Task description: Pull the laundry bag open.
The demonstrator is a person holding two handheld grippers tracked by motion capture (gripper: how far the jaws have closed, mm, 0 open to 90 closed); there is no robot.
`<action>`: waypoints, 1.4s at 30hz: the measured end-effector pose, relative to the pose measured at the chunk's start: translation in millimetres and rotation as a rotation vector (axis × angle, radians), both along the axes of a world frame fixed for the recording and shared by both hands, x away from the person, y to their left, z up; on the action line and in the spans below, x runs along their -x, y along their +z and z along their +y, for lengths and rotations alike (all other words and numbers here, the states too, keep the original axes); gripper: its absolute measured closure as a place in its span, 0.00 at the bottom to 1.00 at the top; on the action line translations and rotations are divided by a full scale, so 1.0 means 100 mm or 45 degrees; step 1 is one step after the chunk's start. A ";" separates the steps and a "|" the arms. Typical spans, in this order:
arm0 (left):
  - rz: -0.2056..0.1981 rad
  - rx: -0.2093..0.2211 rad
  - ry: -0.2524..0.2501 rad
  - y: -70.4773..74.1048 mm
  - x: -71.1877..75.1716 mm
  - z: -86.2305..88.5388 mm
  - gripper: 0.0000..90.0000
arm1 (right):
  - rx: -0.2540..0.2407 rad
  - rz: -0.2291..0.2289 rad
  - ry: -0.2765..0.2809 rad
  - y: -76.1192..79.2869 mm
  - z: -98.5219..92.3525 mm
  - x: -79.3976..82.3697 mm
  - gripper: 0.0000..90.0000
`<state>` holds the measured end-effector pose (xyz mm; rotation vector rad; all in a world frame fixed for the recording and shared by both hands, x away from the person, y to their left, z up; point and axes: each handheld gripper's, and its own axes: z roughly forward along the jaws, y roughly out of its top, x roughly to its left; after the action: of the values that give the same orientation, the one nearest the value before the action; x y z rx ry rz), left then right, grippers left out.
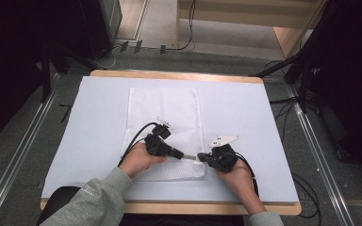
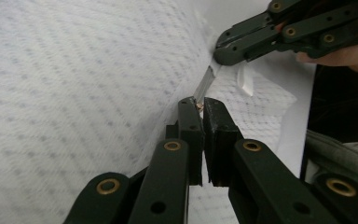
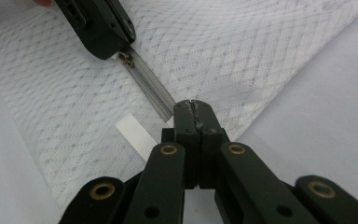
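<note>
Mesh bag (image 1: 165, 127) lies flat on white table cover (image 1: 245, 117), near front edge. Zipper strip (image 3: 151, 84) runs along bag's near end, stretched between two grippers. Left gripper (image 2: 200, 105) clamped on zipper pull (image 3: 127, 59). Right gripper (image 3: 192, 106) pinched tight on zipper's other end. White ribbon tab (image 3: 135, 135) sits just beside right gripper.

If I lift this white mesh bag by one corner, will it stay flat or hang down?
The white mesh bag would probably droop: it is thin netting, lying flat with soft wrinkles. It looks light for its size. The zipper edge, pinched by left gripper and right gripper, likely stays somewhat stiffer.
</note>
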<state>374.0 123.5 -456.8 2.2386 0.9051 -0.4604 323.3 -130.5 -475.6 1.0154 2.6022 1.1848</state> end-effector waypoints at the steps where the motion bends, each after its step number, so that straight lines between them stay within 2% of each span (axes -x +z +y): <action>1: 0.002 0.004 0.005 0.00 0.00 0.01 0.98 | 0.000 0.002 -0.003 0.00 0.00 0.00 1.00; 14: 0.016 -0.002 -0.001 0.05 -0.01 0.11 0.98 | -0.003 0.005 -0.005 0.00 -0.01 0.00 1.00; 19: 0.011 -0.026 -0.002 0.04 0.01 0.13 0.98 | -0.006 0.007 -0.005 0.00 -0.01 0.00 1.00; 26: 0.031 -0.014 0.000 0.06 0.01 0.21 0.98 | -0.006 0.009 -0.005 0.00 -0.01 0.00 1.00; 42: 0.031 -0.015 0.014 0.11 0.02 0.39 0.98 | -0.010 0.006 -0.002 -0.01 -0.01 0.00 1.00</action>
<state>372.4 162.9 -445.4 2.2420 0.9348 -0.4788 323.7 -131.8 -476.3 1.0228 2.6022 1.1948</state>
